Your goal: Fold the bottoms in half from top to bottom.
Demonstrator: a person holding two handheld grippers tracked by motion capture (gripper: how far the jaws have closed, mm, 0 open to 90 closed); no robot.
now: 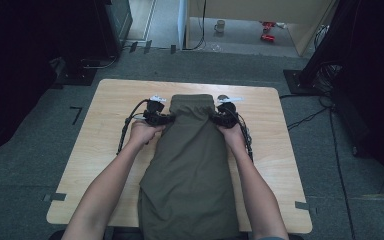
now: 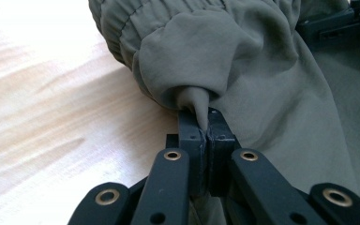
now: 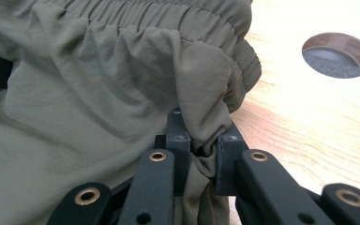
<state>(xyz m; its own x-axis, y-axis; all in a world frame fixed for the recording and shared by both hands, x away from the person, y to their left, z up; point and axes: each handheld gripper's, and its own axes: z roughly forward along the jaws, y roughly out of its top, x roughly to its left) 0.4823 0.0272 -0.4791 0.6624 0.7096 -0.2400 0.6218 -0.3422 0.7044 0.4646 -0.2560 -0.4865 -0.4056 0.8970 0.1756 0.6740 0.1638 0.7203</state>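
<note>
both claws, left claw [image 2: 205, 123] and right claw [image 3: 201, 133], pinch olive trousers [image 1: 190, 165] at the waistband (edges bunched); next, lift evenly off the bench [image 1: 105, 115].

trousers [image 1: 190, 165]: plain olive green, no print, the gathered waistband the same shade
table [image 1: 110, 100]: pale wood with a light grain
left gripper [image 2: 205, 123]: black jaws, brass-coloured rivets
right gripper [image 3: 201, 136]: black jaws, brass-coloured rivets
floor [image 1: 40, 165]: dark grey carpet
mug [image 1: 220, 26]: white, beyond the table's far edge
</note>
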